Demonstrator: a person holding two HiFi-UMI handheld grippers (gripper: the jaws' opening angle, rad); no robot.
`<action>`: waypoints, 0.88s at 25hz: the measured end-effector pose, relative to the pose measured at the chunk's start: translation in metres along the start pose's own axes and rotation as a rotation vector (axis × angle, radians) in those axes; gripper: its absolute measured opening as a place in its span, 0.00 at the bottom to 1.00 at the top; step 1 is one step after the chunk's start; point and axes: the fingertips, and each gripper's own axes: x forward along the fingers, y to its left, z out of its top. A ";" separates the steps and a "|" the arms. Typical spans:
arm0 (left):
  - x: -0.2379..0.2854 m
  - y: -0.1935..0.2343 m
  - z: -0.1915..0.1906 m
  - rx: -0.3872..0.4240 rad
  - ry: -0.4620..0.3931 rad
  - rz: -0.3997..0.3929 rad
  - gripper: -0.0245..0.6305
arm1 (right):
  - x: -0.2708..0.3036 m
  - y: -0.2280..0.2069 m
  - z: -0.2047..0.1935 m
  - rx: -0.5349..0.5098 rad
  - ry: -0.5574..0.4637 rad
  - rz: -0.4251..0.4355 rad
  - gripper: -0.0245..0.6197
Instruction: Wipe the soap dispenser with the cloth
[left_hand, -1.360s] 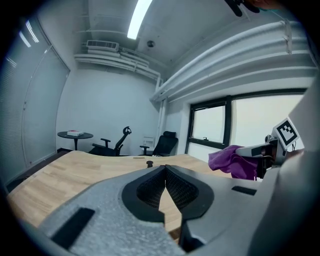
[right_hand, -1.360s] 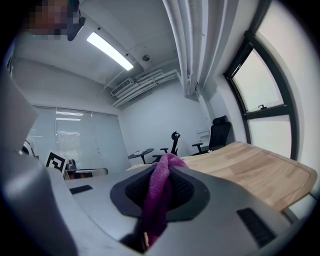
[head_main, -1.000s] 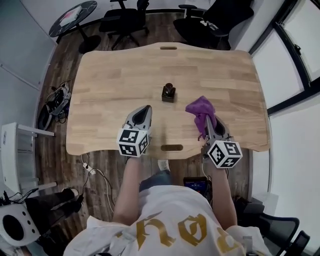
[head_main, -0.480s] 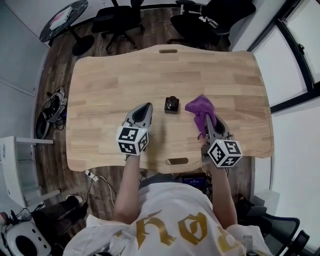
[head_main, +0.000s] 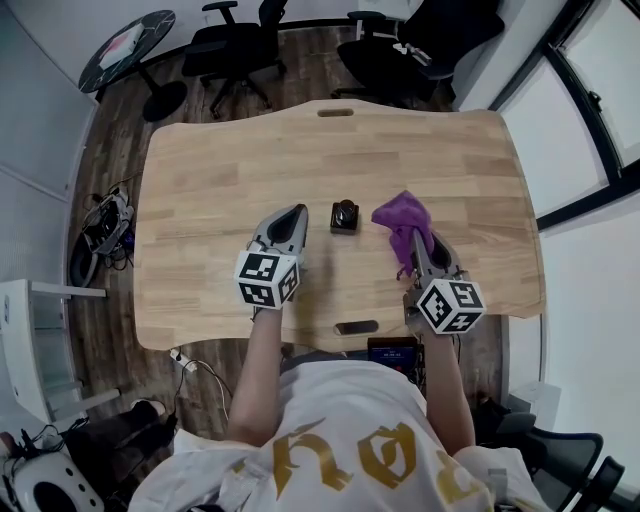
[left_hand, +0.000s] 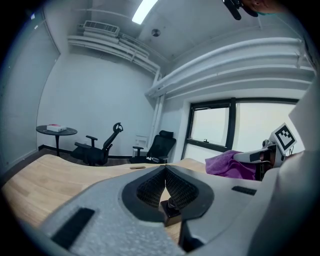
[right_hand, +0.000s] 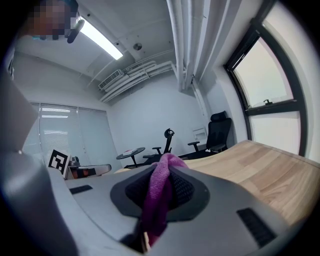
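So far only the pickup looks done: the right gripper (head_main: 413, 243) is clamped on the cloth (head_main: 402, 213), which bunches out ahead of its tips. The dispenser (head_main: 345, 215) stands on the table (head_main: 230, 150) between the two grippers, just ahead and right of the left gripper (head_main: 297, 211), near the cloth but apart from it. The left gripper's jaws are together, with nothing in them. I judge the whole wipe is left. Count: one dispenser, one cloth, two grippers, one table.
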 end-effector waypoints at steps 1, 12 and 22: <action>-0.001 0.000 0.002 0.000 -0.005 0.000 0.05 | 0.001 0.002 0.000 -0.005 0.000 0.004 0.12; -0.004 0.008 0.006 -0.007 -0.034 -0.013 0.05 | 0.015 0.004 -0.003 0.012 0.007 0.038 0.12; 0.023 0.011 -0.041 -0.038 0.066 -0.108 0.05 | 0.044 -0.016 -0.039 0.028 0.104 0.016 0.12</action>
